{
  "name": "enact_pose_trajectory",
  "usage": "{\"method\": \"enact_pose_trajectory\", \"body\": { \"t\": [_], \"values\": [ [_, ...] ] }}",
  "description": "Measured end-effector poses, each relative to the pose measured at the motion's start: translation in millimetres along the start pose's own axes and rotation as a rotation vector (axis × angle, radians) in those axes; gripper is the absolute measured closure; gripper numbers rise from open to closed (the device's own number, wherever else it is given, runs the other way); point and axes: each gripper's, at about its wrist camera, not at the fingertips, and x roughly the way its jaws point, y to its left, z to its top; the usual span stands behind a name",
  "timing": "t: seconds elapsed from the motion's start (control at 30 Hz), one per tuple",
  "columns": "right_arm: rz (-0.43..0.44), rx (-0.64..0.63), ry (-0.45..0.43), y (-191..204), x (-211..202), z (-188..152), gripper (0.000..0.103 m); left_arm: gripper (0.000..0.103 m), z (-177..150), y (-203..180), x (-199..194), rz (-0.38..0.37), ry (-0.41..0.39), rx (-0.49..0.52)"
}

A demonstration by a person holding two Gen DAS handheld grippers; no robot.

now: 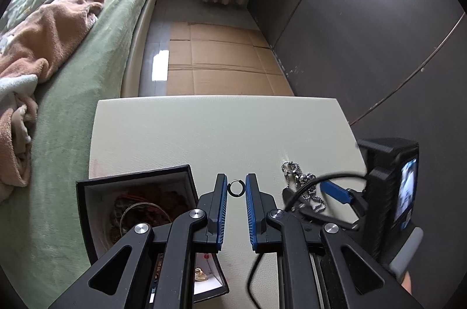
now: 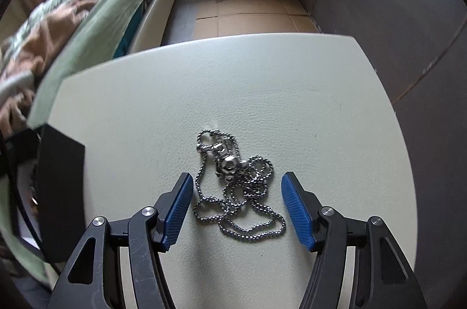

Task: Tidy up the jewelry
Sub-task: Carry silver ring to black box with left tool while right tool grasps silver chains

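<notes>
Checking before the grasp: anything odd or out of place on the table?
Chain lies in a tangled heap between the open right gripper fingers. A small ring sits loose between the open left gripper fingers, outside the box. No damage visible.

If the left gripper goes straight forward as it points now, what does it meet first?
The small dark ring lies on the table between the tips of the left gripper, whose fingers stand open. It would probably meet the ring first; depth is unclear, and beyond shows only bare tabletop.
</notes>
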Motion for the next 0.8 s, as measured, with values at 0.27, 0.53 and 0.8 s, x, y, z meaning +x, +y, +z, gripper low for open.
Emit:
{"method": "enact_pose_trajectory", "body": {
  "t": [0.27, 0.53, 0.8],
  "values": [
    [0.070, -0.085, 0.013, 5.5, -10.9, -11.1, 0.090, 0.090, 0.6, -0.2, -10.9, -0.010, -0.014, 0.000],
    [0.234, 0.000, -0.006, -9.3, -32.0, -21.8, 0.095, 0.090, 1.0, 9.2, -31.5, -0.013, -0.040, -0.004],
    [0.315, 0.023, -0.115, -11.2, -82.6, -27.5, 0.095, 0.090, -0.3, 39.1, -51.9, -0.006, -0.053, -0.033]
  ]
}}
